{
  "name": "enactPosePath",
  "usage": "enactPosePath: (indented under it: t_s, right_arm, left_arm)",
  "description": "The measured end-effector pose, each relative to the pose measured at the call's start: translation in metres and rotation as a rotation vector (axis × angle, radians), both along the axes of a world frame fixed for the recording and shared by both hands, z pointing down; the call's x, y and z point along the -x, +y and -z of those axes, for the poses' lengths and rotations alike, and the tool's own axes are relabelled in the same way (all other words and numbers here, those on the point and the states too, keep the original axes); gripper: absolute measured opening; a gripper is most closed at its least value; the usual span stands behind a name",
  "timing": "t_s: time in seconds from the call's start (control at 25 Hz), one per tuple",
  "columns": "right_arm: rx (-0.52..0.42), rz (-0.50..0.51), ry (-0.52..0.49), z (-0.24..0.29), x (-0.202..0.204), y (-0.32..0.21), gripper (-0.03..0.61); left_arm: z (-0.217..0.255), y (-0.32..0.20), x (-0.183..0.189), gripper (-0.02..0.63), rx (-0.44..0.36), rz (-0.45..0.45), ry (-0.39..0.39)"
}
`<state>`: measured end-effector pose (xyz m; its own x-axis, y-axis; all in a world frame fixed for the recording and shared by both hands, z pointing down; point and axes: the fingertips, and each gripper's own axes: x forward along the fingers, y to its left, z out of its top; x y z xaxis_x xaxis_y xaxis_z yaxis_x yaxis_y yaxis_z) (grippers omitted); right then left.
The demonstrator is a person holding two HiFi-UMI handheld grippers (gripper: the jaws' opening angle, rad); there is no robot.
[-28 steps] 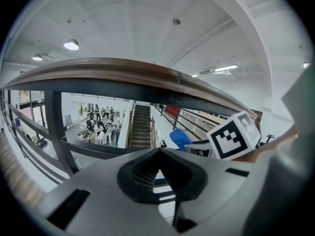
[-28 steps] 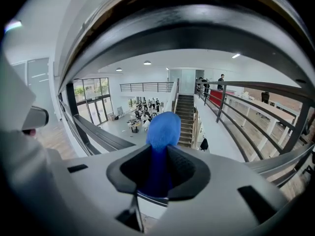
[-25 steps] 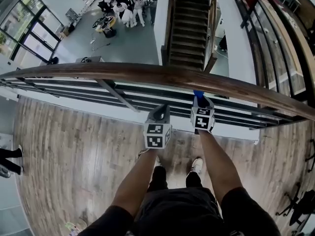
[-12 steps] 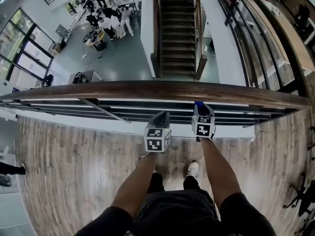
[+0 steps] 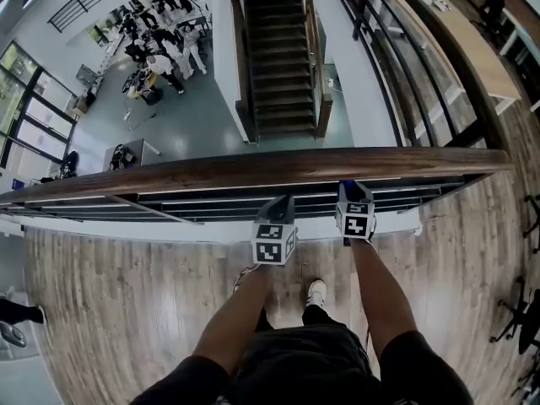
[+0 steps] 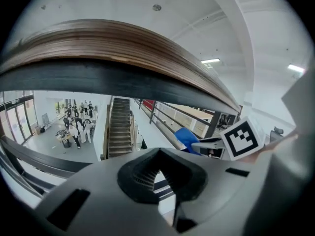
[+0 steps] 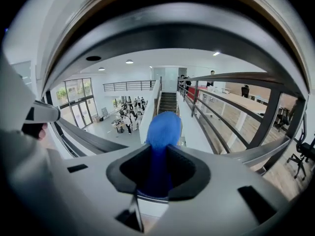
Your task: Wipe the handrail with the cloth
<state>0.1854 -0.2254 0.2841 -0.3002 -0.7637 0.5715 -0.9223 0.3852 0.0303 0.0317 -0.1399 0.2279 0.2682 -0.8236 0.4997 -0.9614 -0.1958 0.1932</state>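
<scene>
— What's the biggest thing there?

— One plank floor (image 5: 110, 294), then one wooden handrail (image 5: 211, 174). Its long axis runs left to right, straight across in front of the person, with dark bars (image 5: 219, 202) under it. Past it, one staircase (image 5: 274, 66) drops to a lower hall. A group of people (image 5: 156, 45) stands down there, too small to count.

— And the person?

— Two bare arms (image 5: 236, 319) reach toward the rail, with two shoes (image 5: 316, 292) on the planks below. There are two claws, one in each hand, and each carries one marker cube (image 5: 272, 245).

— What are the claws doing?

— The left claw (image 5: 282, 201) is clenched on nothing, with its tip at the rail's near edge. The right claw (image 5: 351, 191) sits just beside it, clamped on the cloth (image 7: 162, 129).

— Just one cloth?

— One, and it's blue. It's pinched between the right jaws, with its long axis along them. The rounded free end pokes out past the tips, below the handrail's underside. From above, only a scrap of blue shows at the rail's near edge. I can't tell whether it touches the wood.
</scene>
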Motion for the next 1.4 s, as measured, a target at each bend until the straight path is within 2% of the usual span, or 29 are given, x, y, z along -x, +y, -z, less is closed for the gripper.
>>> enactPosePath:
  t_s: [0.24,0.6,0.84,1.04,1.4]
  right_arm:
    - [-0.015,-0.046,0.009,0.005,-0.072,-0.016,0.100]
    - [-0.038,-0.132,0.008,0.006,-0.194,-0.046,0.101]
    - [0.004,-0.170,0.014,0.005,-0.265,-0.061,0.103]
    - [0.011,-0.237,0.032,-0.001,-0.332,-0.073,0.103]
    - [0.019,-0.305,0.065,0.001,-0.406,-0.090,0.103]
  left_arm:
    - [-0.001,-0.027,-0.079,0.003,0.005,-0.109,-0.021]
    - [-0.003,-0.066,-0.182,0.003,0.015,-0.210,0.011]
    - [-0.007,-0.071,-0.237,0.003,0.044,-0.265,0.048]
    - [-0.003,-0.084,-0.292,0.003,0.031,-0.337,0.062]
    - [0.011,-0.080,-0.388,0.003,-0.004,-0.529,0.058]
